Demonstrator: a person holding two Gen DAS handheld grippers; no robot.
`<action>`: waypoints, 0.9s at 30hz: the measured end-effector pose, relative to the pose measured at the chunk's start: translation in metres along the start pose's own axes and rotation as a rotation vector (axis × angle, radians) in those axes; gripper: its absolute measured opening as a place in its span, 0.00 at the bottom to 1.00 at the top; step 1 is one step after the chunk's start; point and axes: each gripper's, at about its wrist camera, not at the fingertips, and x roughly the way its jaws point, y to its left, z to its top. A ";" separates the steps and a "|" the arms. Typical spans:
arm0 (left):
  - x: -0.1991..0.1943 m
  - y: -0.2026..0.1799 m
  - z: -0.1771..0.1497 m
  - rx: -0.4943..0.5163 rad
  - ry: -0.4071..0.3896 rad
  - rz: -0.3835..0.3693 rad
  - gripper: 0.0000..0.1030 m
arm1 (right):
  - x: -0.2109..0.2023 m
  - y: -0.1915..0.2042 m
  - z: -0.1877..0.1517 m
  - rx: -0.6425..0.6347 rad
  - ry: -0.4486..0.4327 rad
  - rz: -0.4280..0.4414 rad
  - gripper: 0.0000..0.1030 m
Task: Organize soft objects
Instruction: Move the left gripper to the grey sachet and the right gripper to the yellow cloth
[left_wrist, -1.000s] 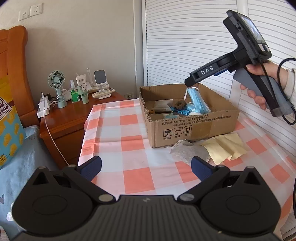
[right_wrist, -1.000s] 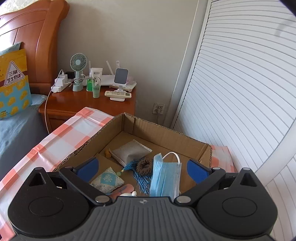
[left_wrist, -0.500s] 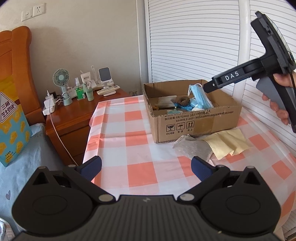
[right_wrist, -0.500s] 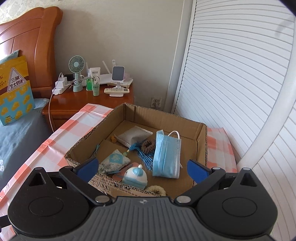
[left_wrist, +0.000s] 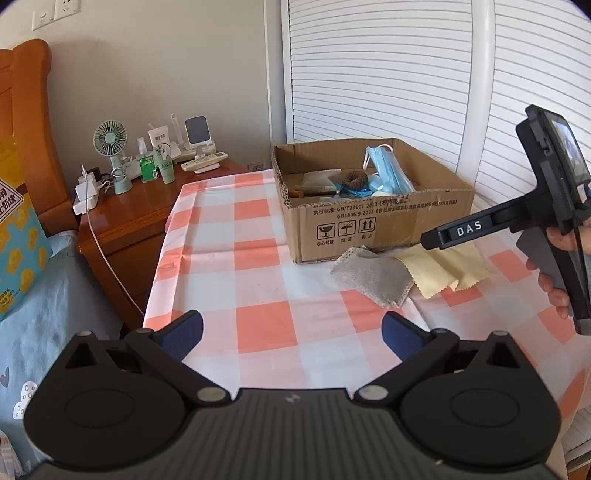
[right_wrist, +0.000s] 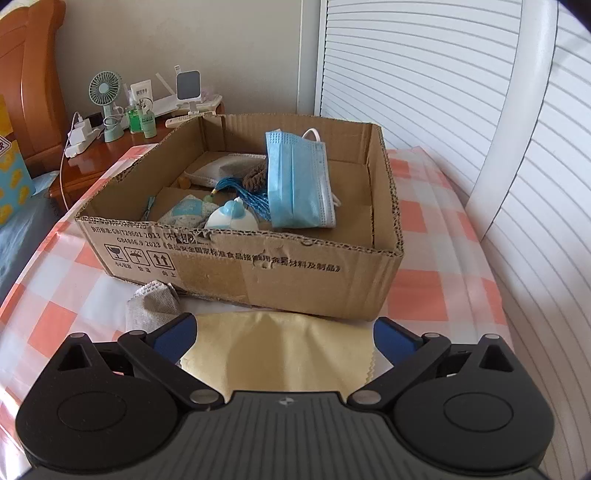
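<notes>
A cardboard box (right_wrist: 280, 266) (left_wrist: 373, 225) stands on the checked tablecloth and holds a blue face mask (right_wrist: 297, 184) (left_wrist: 388, 173), a brown hair tie (left_wrist: 354, 180), blue cord, a grey pouch and other soft items. In front of the box lie a yellow cloth (right_wrist: 284, 350) (left_wrist: 443, 269) and a grey cloth (left_wrist: 373, 275) (right_wrist: 153, 304). My right gripper (right_wrist: 284, 339) is open and empty just above the yellow cloth; its body shows in the left wrist view (left_wrist: 461, 230). My left gripper (left_wrist: 291, 334) is open and empty above the table's near edge.
A wooden nightstand (left_wrist: 125, 218) at the left carries a small fan (left_wrist: 110, 144), bottles, a charger and a cable. A bed with blue bedding (left_wrist: 40, 295) lies at the far left. White louvred doors (left_wrist: 388, 74) stand behind the table.
My right gripper has pulled back from over the box and come down in front of it, above the yellow cloth. The mask stays in the box. My left gripper has drawn back a little.
</notes>
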 end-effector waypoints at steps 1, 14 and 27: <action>0.001 0.000 0.000 -0.001 0.004 0.002 0.99 | 0.004 0.002 -0.001 0.000 0.007 0.005 1.00; 0.011 -0.004 -0.002 -0.002 0.038 -0.009 0.99 | 0.034 -0.006 -0.017 -0.037 0.053 -0.102 1.00; -0.007 0.007 -0.013 -0.034 -0.007 -0.063 0.99 | 0.020 -0.027 -0.037 0.021 0.064 -0.069 1.00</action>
